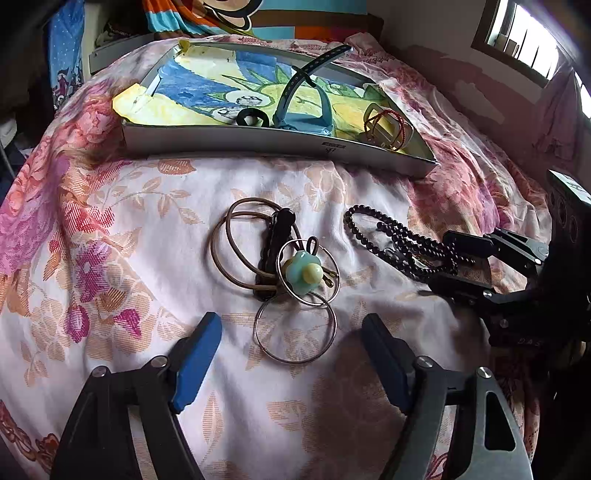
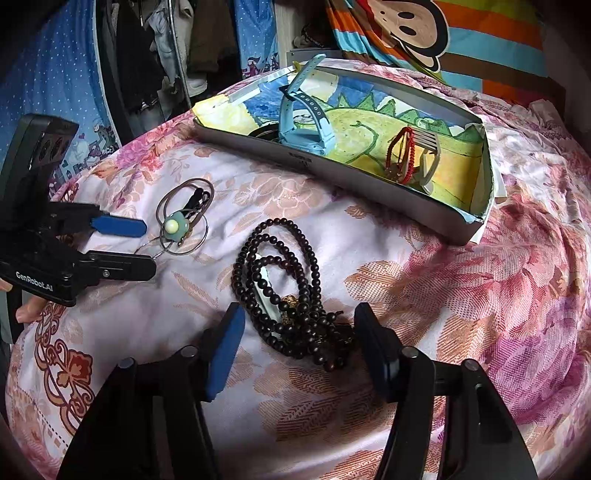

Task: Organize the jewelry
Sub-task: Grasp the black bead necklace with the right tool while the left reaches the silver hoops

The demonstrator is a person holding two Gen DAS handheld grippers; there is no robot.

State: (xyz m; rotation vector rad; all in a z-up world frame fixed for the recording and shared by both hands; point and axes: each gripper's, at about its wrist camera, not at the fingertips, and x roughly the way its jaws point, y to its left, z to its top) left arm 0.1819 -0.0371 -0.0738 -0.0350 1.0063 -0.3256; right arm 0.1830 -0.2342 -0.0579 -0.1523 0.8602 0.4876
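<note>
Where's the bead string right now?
On the bedspread in front of the tray, right of the hoop pile; in the right wrist view the bead string lies between the right gripper's open jaws.

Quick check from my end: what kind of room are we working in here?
Most likely a bedroom: the jewelry lies on a floral bedspread, a striped cartoon-monkey pillow sits behind the box, and hanging clothes show beside it.

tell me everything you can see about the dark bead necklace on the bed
The bead necklace is a long string of small round dark brown beads, wood by the look, heaped in several loose loops on the floral bedsheet, in front of the box. A gold-coloured piece and something pale show within the tangle. The right gripper has its jaws either side of the near end, not yet pressing it.
</note>
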